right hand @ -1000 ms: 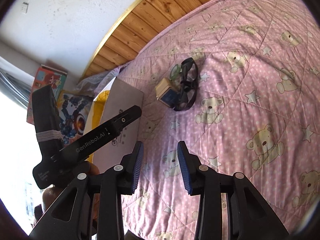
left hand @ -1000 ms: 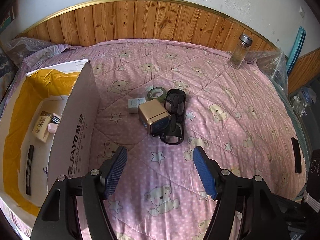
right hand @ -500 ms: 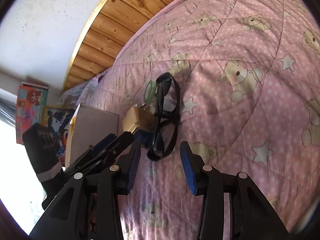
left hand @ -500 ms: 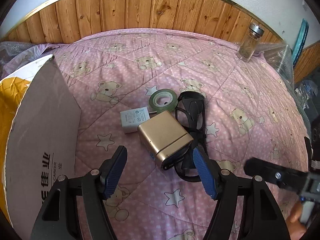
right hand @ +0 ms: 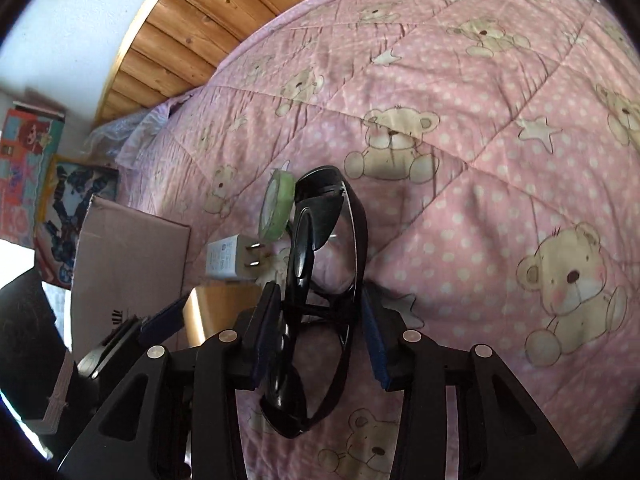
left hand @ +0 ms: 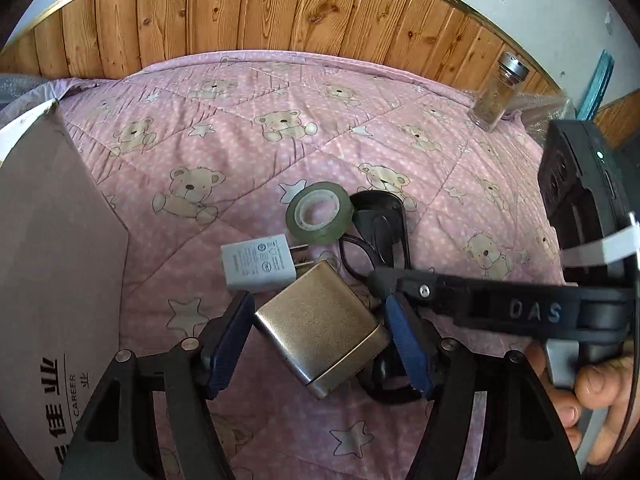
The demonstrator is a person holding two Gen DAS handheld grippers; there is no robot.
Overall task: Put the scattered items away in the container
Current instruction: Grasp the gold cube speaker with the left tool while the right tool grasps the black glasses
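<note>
**Two grabs, one cramped pile**

Beside the cardboard box (left hand: 52,280) on the quilt (left hand: 240,128), the left gripper (left hand: 320,340) straddles the gold block (left hand: 320,336), unclosed. The right gripper (right hand: 320,340) brackets the black glasses (right hand: 320,280), contact seemingly absent. Close squarely, lifting separately.

A home bedroom is showing here: a pink quilted bedspread (left hand: 248,128) printed with teddy bears and stars is covering a bed, varnished pine wall panelling (left hand: 240,20) is running behind it, and colourful toy boxes (right hand: 36,168) are leaning against the white wall.
</note>
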